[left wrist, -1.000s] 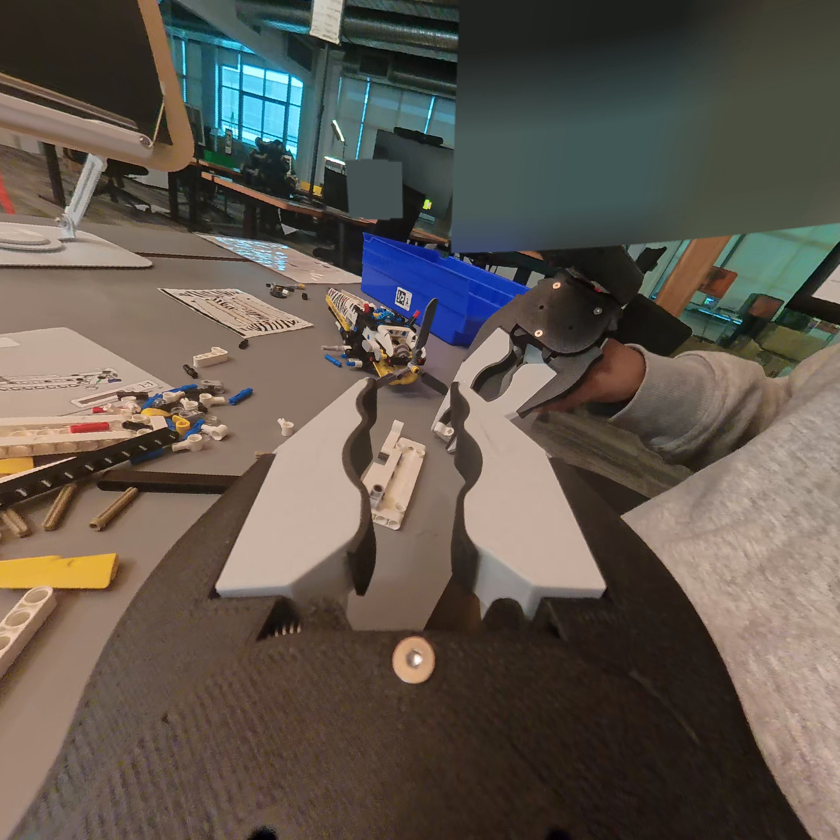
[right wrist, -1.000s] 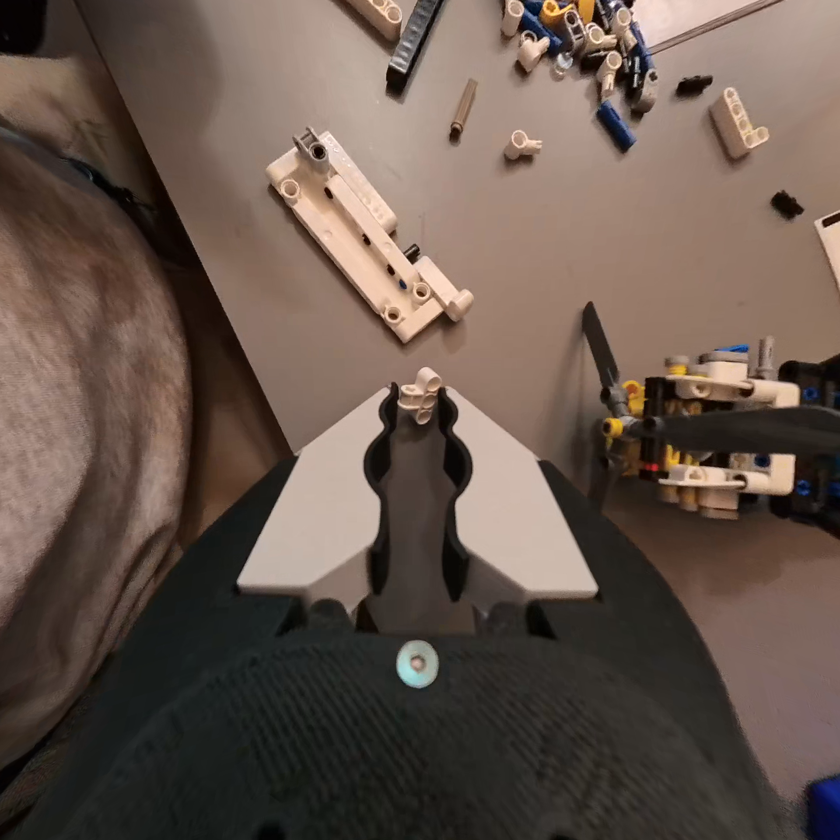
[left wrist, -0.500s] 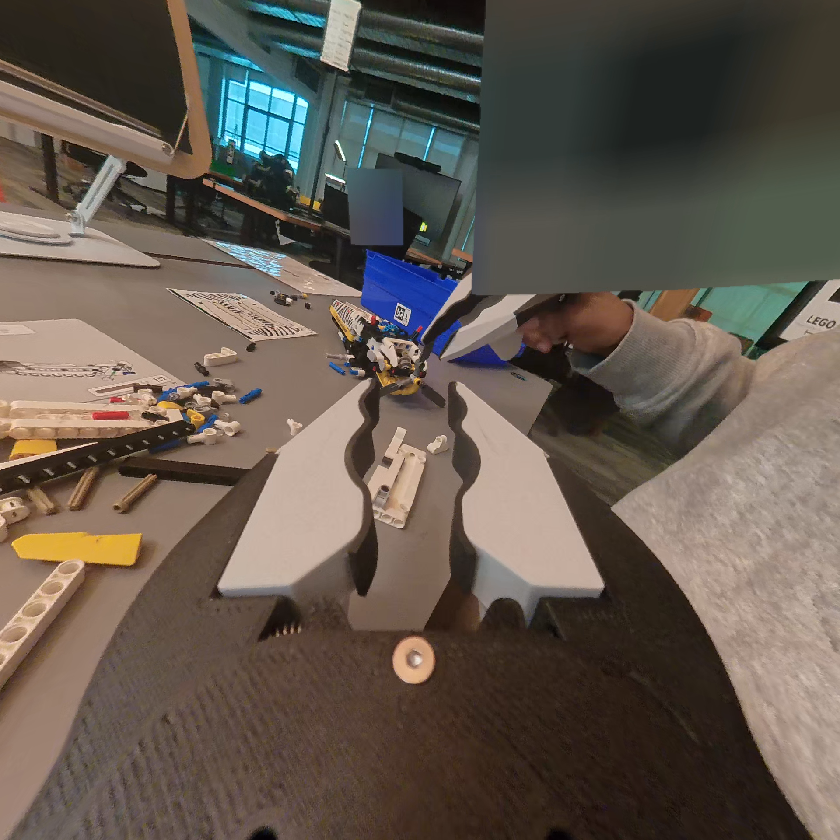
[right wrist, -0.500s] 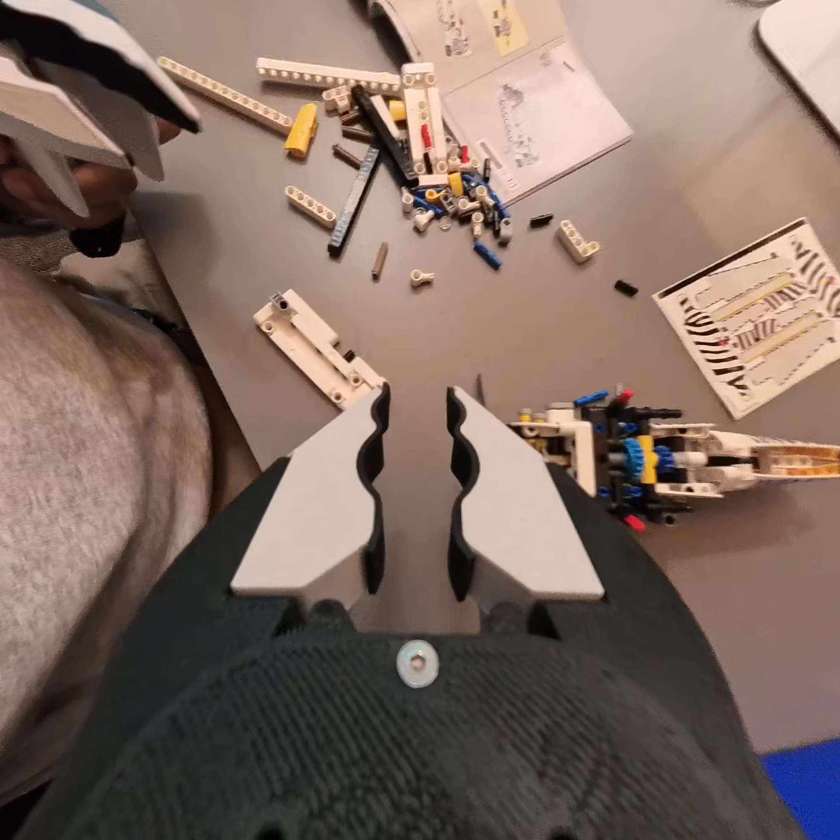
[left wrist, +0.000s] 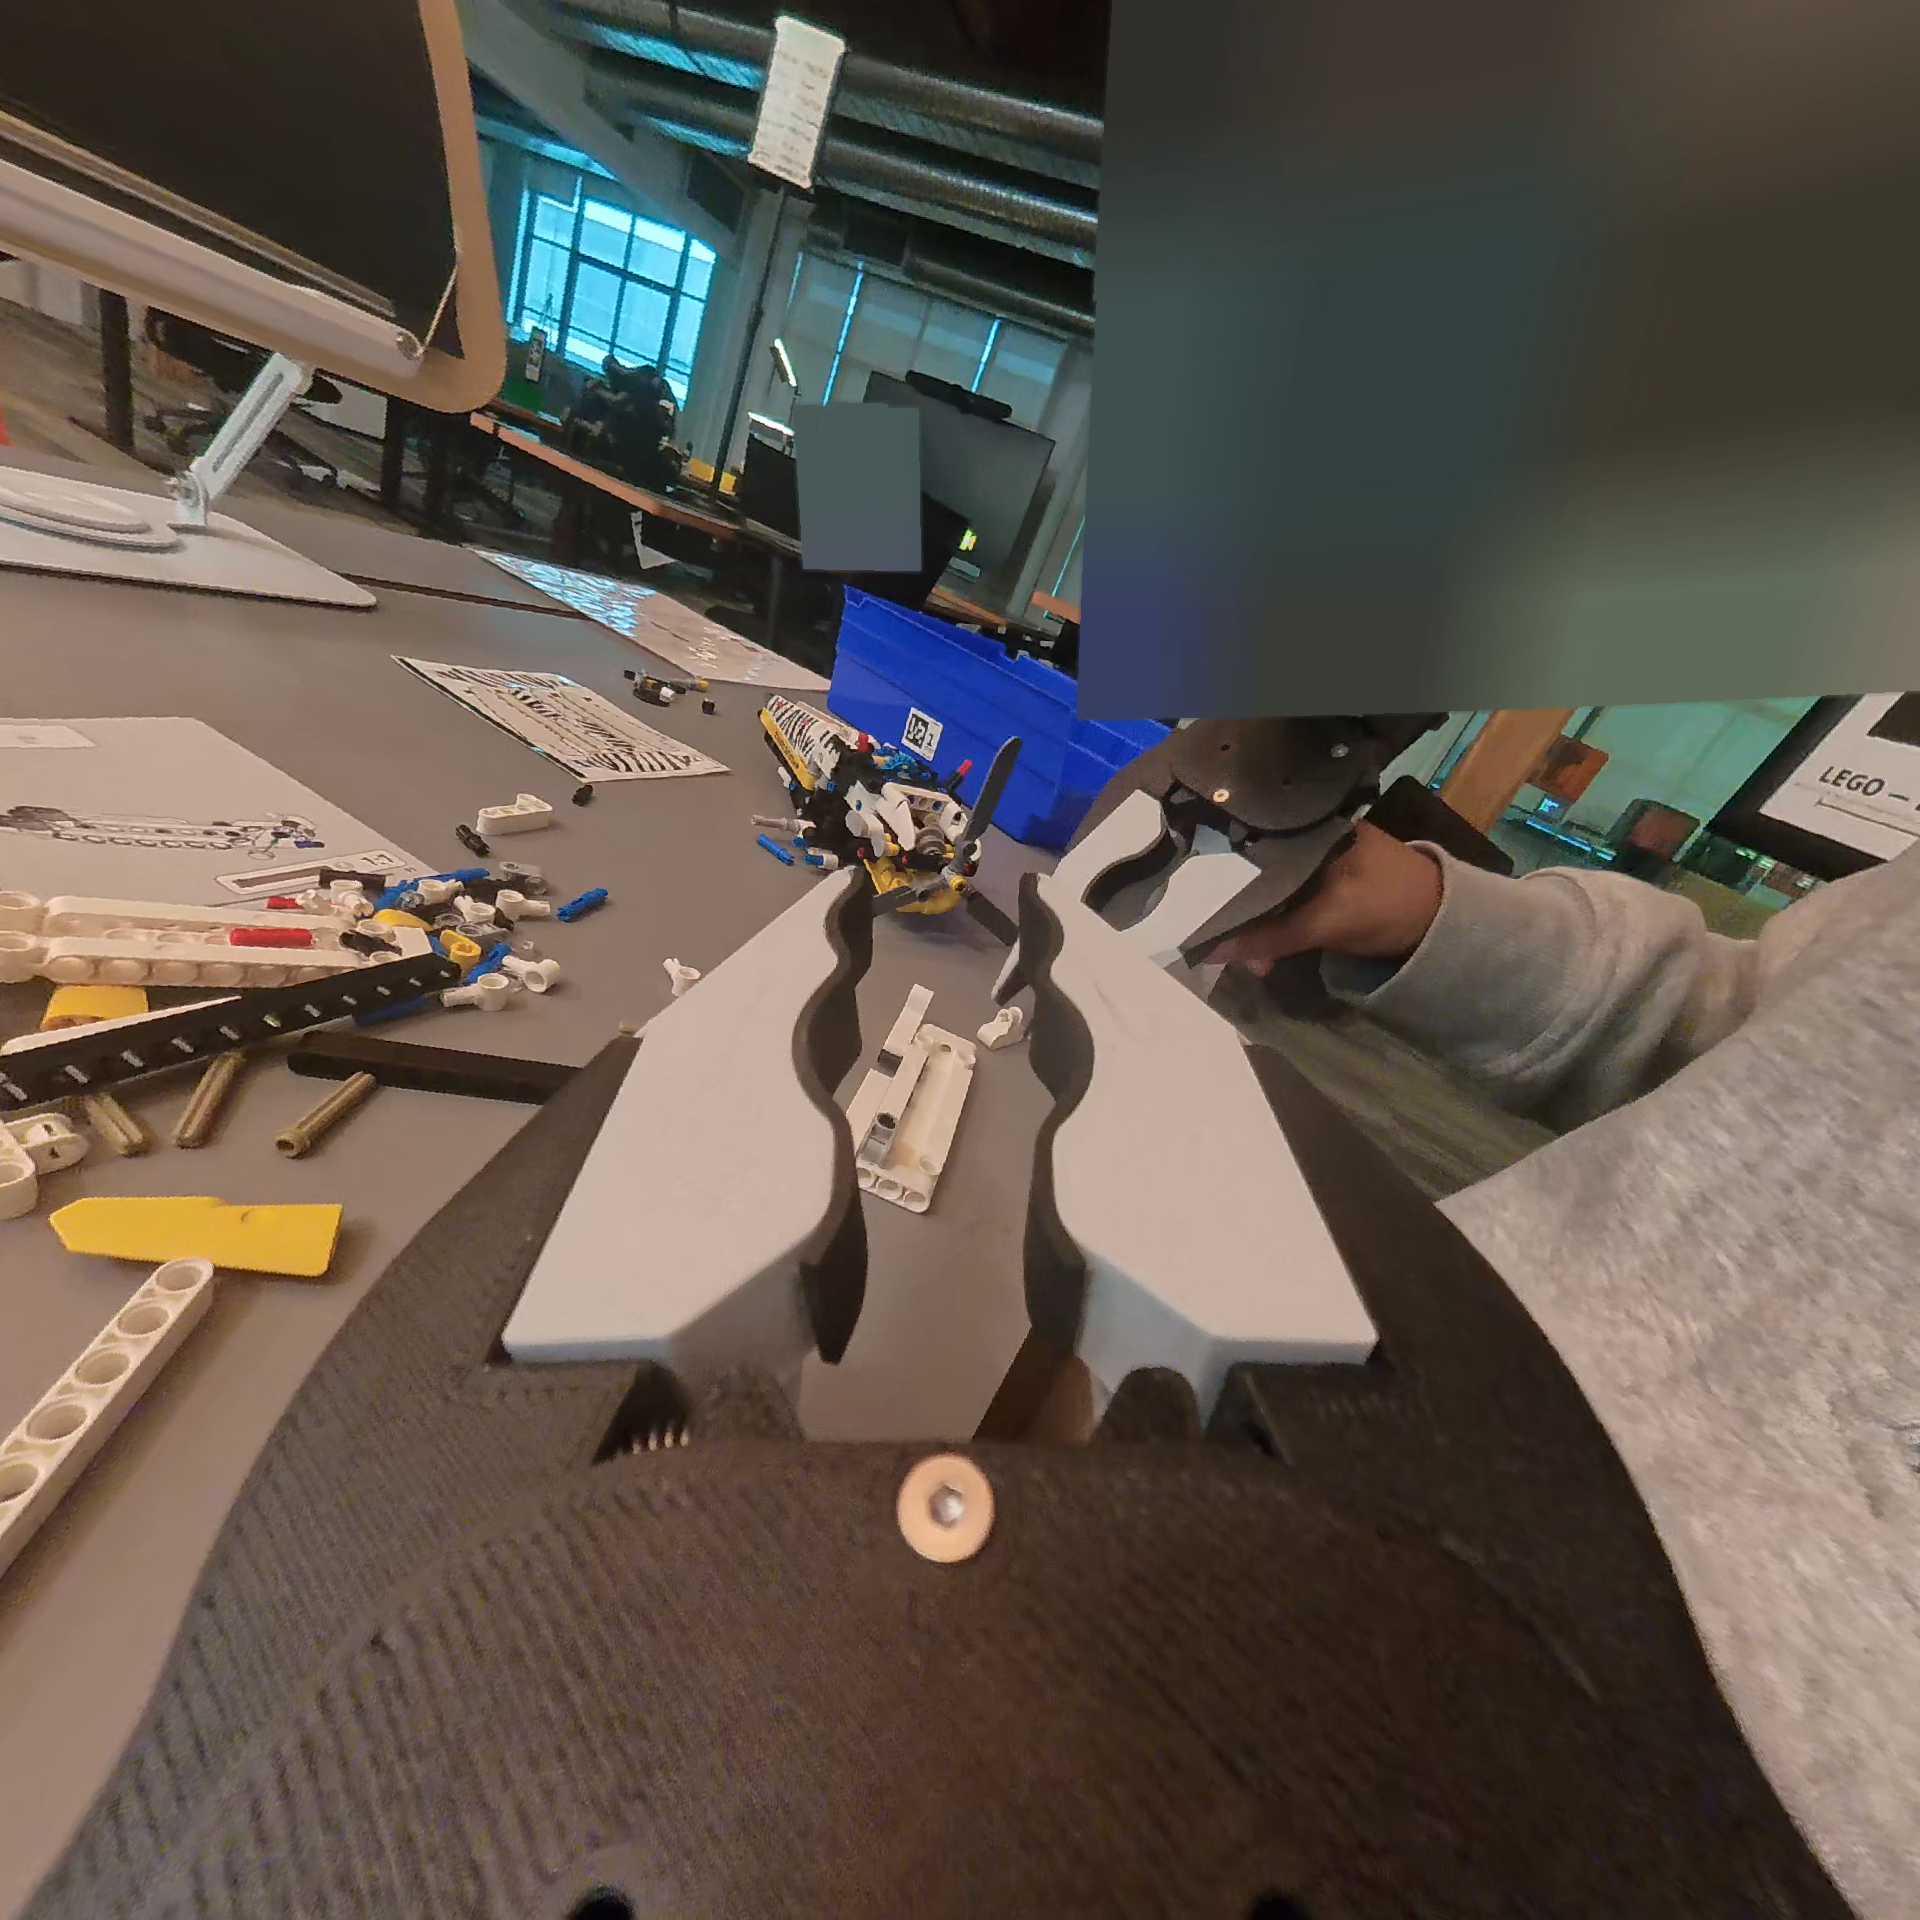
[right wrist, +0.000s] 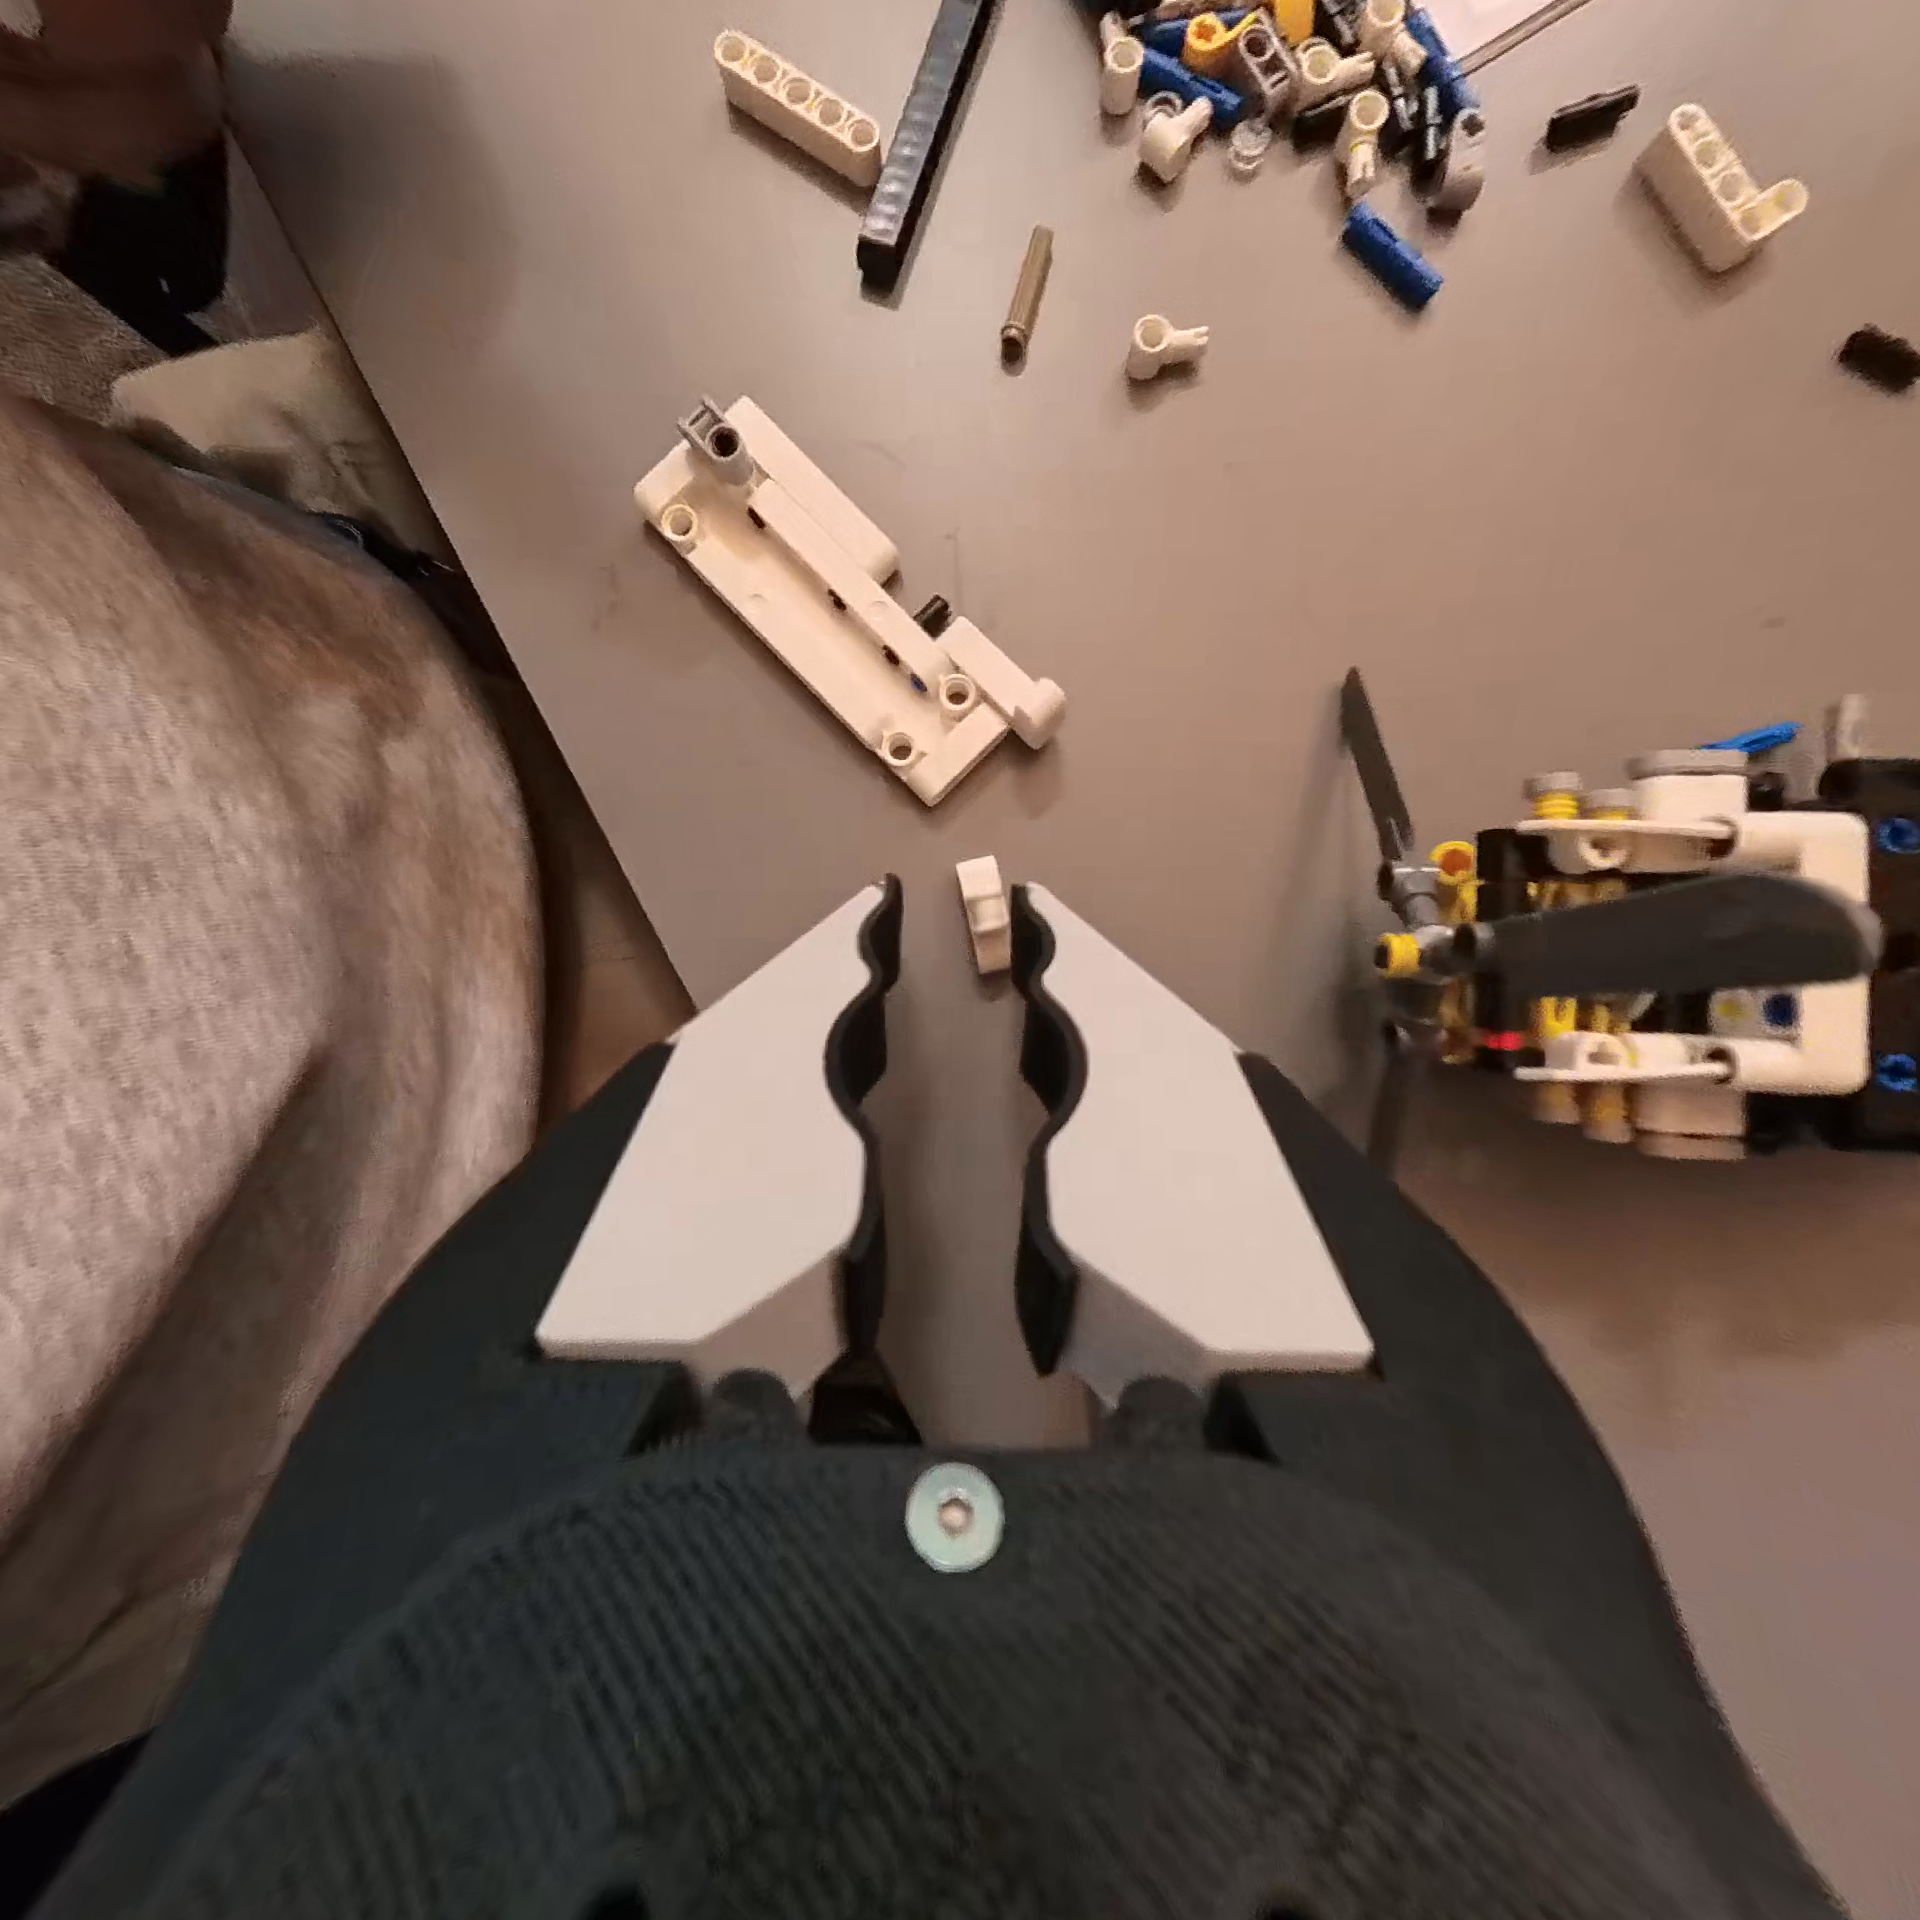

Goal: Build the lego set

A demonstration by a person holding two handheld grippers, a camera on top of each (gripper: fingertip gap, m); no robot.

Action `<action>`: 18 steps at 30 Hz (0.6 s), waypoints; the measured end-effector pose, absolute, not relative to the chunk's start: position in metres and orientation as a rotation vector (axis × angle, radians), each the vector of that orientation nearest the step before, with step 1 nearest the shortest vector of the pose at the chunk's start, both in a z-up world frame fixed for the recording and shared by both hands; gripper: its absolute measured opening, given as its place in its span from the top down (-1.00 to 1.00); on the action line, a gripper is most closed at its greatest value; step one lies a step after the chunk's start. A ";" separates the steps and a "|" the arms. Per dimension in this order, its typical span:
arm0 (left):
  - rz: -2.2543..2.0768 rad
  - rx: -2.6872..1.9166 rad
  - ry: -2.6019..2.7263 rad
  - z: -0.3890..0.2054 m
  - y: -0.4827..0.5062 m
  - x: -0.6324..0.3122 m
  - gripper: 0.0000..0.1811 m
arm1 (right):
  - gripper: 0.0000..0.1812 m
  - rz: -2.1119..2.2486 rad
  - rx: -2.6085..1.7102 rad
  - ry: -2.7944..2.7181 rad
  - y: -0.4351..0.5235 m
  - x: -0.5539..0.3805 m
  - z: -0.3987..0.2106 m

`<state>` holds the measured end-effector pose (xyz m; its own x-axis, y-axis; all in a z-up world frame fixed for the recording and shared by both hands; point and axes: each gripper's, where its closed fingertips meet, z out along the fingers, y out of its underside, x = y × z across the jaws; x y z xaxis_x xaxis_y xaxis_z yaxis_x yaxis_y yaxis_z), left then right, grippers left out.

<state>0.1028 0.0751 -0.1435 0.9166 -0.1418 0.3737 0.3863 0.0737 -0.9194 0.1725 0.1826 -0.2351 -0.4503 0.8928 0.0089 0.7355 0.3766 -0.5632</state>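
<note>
Right hand-held gripper [right wrist: 956, 914] hovers spread over the table [right wrist: 1195, 582], a small white connector [right wrist: 983, 925] against its right finger; the white panel [right wrist: 847, 603] lies at eleven o'clock (long axis diagonal). Left hand-held gripper [left wrist: 940, 935] is spread, empty.

**Grey surface strewn with building parts**

The grey surface [right wrist: 1195, 540] carries a flat white assembly [right wrist: 842, 597] near its edge, a small white connector [right wrist: 982, 914] just beside it, and a partly built model with a black propeller [right wrist: 1683, 956] to the right. Farther off lie a heap of small blue, white and yellow pieces [left wrist: 457, 914], long white beams [left wrist: 177, 940], a black beam [left wrist: 208, 1029], tan axles [left wrist: 322, 1112], a yellow panel [left wrist: 197, 1231], an instruction booklet [left wrist: 125, 800], a sticker sheet [left wrist: 561, 717] and a blue bin [left wrist: 956, 717].
</note>
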 end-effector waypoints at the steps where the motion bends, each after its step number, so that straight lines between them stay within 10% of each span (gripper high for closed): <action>1: -0.396 -1.449 -0.204 -0.144 0.075 0.103 0.72 | 0.81 0.671 -1.399 -2.329 0.185 0.171 -0.236; 18: -0.377 -1.458 -0.204 -0.145 0.077 0.103 0.74 | 0.85 0.225 -1.101 -2.297 0.188 0.179 -0.241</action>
<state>0.1028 0.0766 -0.1454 0.9245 -0.1258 0.3597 0.3698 0.0686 -0.9266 0.1786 0.1883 -0.2412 -0.4940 0.7579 0.4261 0.6605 0.6458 -0.3829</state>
